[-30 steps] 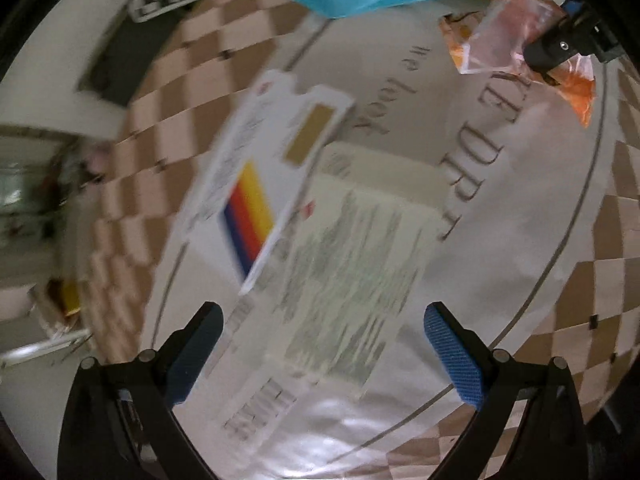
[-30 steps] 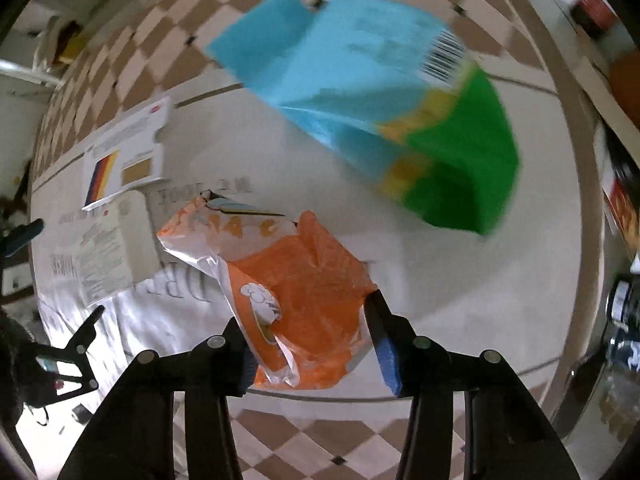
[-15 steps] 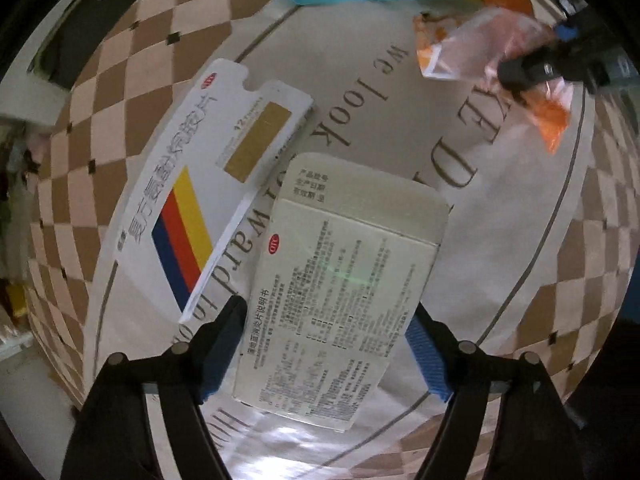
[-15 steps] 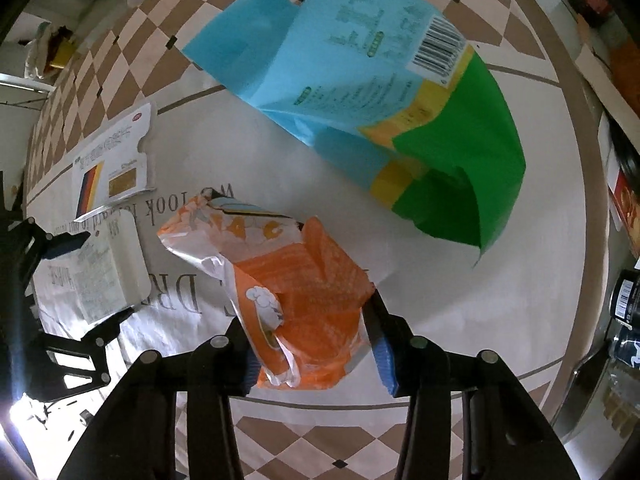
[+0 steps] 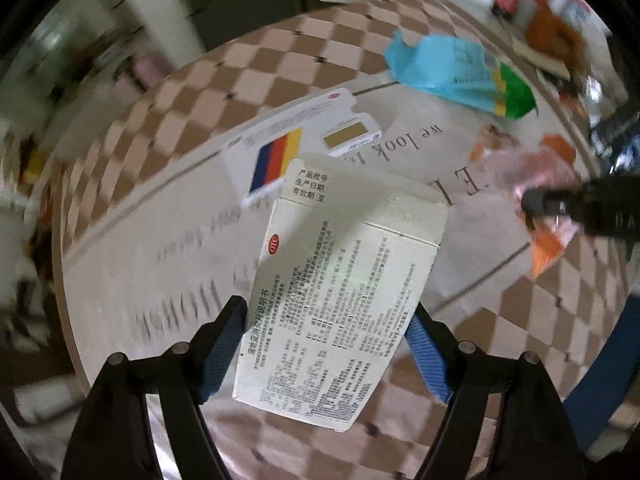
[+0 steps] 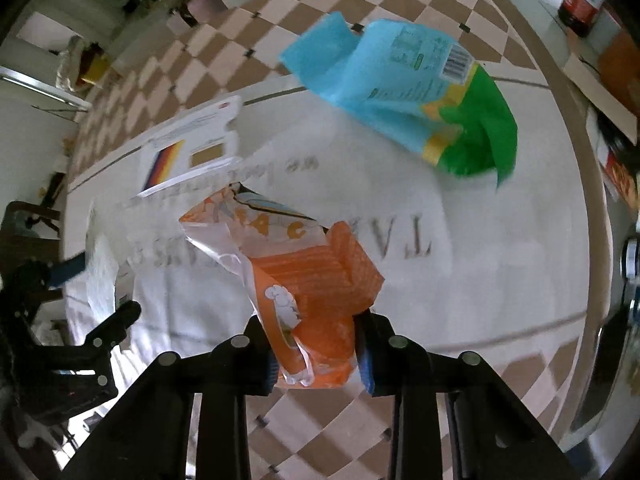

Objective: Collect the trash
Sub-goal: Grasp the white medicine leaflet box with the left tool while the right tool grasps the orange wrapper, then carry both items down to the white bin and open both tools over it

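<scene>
Two tongs loaded: left tongs point(image 5: 326, 350) clamped on flattened medicine carton point(image 5: 340, 280), long axis pointing forward; right tongs point(image 6: 316, 352) pinching orange snack wrapper point(image 6: 304, 280). Striped carton point(image 5: 280, 156) on counter point(image 5: 500, 324), ahead, nearer left.

the flattened medicine carton point(image 5: 344, 288) looks like matt white cardboard, printed. the orange snack wrapper point(image 6: 316, 296) is thin crinkled plastic film with a slight sheen; the blue and green bag point(image 6: 404, 92) looks the same, glossier. the bench point(image 6: 500, 300) wears a smooth, faintly shiny cover, probably oilcloth. the left tongs point(image 5: 328, 344) have ribbed blue pads point(image 5: 428, 356) on matt black plastic.
</scene>
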